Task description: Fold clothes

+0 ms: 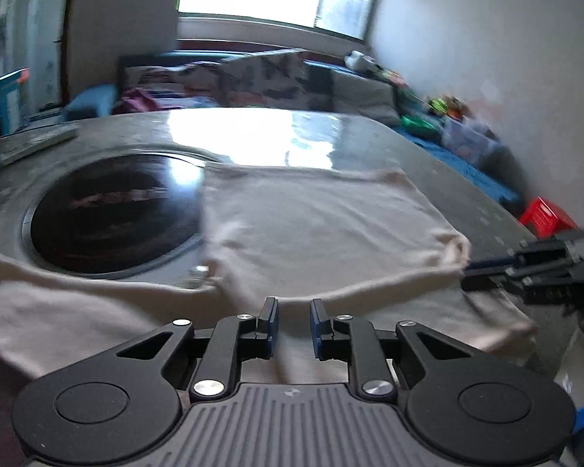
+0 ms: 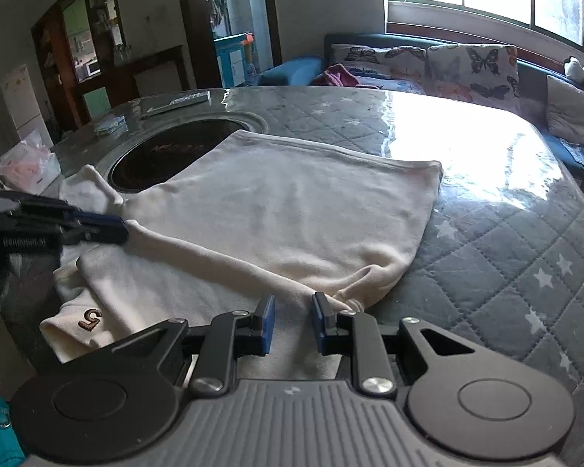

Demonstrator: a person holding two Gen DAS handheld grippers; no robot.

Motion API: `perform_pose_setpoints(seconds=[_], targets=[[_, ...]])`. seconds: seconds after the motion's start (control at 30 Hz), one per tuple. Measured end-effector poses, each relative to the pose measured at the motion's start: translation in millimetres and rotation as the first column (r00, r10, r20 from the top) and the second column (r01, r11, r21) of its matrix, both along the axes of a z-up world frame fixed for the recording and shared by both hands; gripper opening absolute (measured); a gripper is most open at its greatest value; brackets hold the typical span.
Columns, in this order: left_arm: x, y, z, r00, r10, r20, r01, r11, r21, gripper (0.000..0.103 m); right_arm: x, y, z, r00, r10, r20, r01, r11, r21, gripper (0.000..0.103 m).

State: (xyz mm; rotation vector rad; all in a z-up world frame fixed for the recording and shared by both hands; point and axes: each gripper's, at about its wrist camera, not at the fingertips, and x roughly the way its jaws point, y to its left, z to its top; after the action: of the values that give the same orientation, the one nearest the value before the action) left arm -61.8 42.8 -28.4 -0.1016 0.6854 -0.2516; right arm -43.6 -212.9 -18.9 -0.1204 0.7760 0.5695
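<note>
Soft cloth on a shiny covered table

The cream garment point(image 2: 292, 210) is matt, slightly fuzzy cloth. The table point(image 2: 506, 233) has quilted grey fabric under a glossy clear sheet. The round black inset point(image 1: 113, 218) looks like smooth glass. Both grippers look like matt black plastic with bright metal rivets.

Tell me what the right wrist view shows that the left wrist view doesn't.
Only the right wrist view shows the brown 5 on the garment, the tissue pack and the butterfly cushions. Only the left wrist view shows the red crate. Both show the cream garment, the dark round cooktop, the quilted table cover and both grippers pinching the garment's folded edge.
</note>
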Motion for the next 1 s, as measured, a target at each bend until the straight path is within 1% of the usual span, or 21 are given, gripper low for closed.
perform_pose_setpoints(seconds=[0.03,0.1,0.13,0.17,0.23,0.33,0.4,0.5,0.53,0.6,0.7,0.77,0.8,0.87,0.93,1.0], targets=[[-0.8,8.5,1.2,0.999,0.043,0.001,-0.043,0.999,-0.003,0.021,0.0,0.7,-0.1,1.000,0.002,0.002,-0.002,1.000,-0.002,0.022],[-1.8,24.7,2.5,0.991,0.134,0.001,-0.134,0.991,0.008,0.026,-0.4,2.6,0.3,1.000,0.007,0.008,-0.007,1.000,-0.006,0.023],[-2.2,33.6,3.1,0.982,0.188,0.003,-0.188,0.982,0.022,0.032,-0.7,3.7,1.1,1.000,0.009,0.010,-0.009,1.000,-0.004,0.024],[-2.6,42.5,3.6,0.970,0.242,0.006,-0.242,0.970,0.036,0.034,-0.9,4.8,1.8,1.000,0.012,0.012,-0.012,1.000,-0.002,0.025],[-3.1,60.1,4.2,0.941,0.339,0.015,-0.339,0.938,0.068,0.034,-1.2,7.1,3.1,1.000,0.021,0.016,-0.021,1.000,-0.004,0.025],[-3.7,86.8,4.3,0.879,0.476,0.035,-0.477,0.873,0.100,0.035,-1.3,9.2,4.2,0.999,0.031,0.015,-0.031,1.000,0.002,0.029],[-2.9,102.1,3.9,0.828,0.559,0.051,-0.561,0.819,0.121,0.036,-1.3,10.2,4.7,0.999,0.034,0.013,-0.034,0.999,0.006,0.029],[0.3,120.6,0.2,0.760,0.648,0.050,-0.647,0.748,0.144,0.039,-2.8,12.3,5.3,0.999,0.042,0.015,-0.042,0.999,0.008,0.030],[2.7,124.7,-1.7,0.741,0.670,0.046,-0.668,0.728,0.154,0.039,-3.4,13.0,5.7,0.999,0.045,0.016,-0.045,0.999,0.008,0.030],[5.7,132.8,-5.9,0.714,0.700,0.032,-0.695,0.702,0.153,0.039,-4.6,14.3,6.5,0.999,0.050,0.017,-0.050,0.999,0.008,0.030],[5.1,140.6,-11.9,0.689,0.725,0.021,-0.720,0.681,0.134,0.039,-5.8,15.1,7.3,0.998,0.053,0.018,-0.053,0.999,0.008,0.030],[5.5,145.0,-13.2,0.686,0.728,0.017,-0.724,0.680,0.115,0.037,-6.3,14.7,7.6,0.998,0.052,0.019,-0.052,0.999,0.007,0.030],[6.2,147.1,-13.6,0.687,0.726,0.015,-0.724,0.683,0.102,0.034,-6.6,14.4,7.8,0.999,0.051,0.019,-0.051,0.999,0.008,0.030],[3.6,150.2,-13.4,0.690,0.724,0.016,-0.722,0.687,0.082,0.013,-7.4,13.9,8.3,0.999,0.049,0.020,-0.049,0.999,0.008,0.030],[1.9,153.7,-11.0,0.694,0.720,0.013,-0.720,0.693,0.037,0.006,-8.3,13.1,9.1,0.999,0.046,0.023,-0.046,0.999,0.010,0.030],[-1.1,154.7,-4.1,0.707,0.707,0.016,-0.707,0.707,-0.021,0.005,-9.3,11.5,10.5,0.999,0.042,0.027,-0.042,0.999,0.015,0.030]])
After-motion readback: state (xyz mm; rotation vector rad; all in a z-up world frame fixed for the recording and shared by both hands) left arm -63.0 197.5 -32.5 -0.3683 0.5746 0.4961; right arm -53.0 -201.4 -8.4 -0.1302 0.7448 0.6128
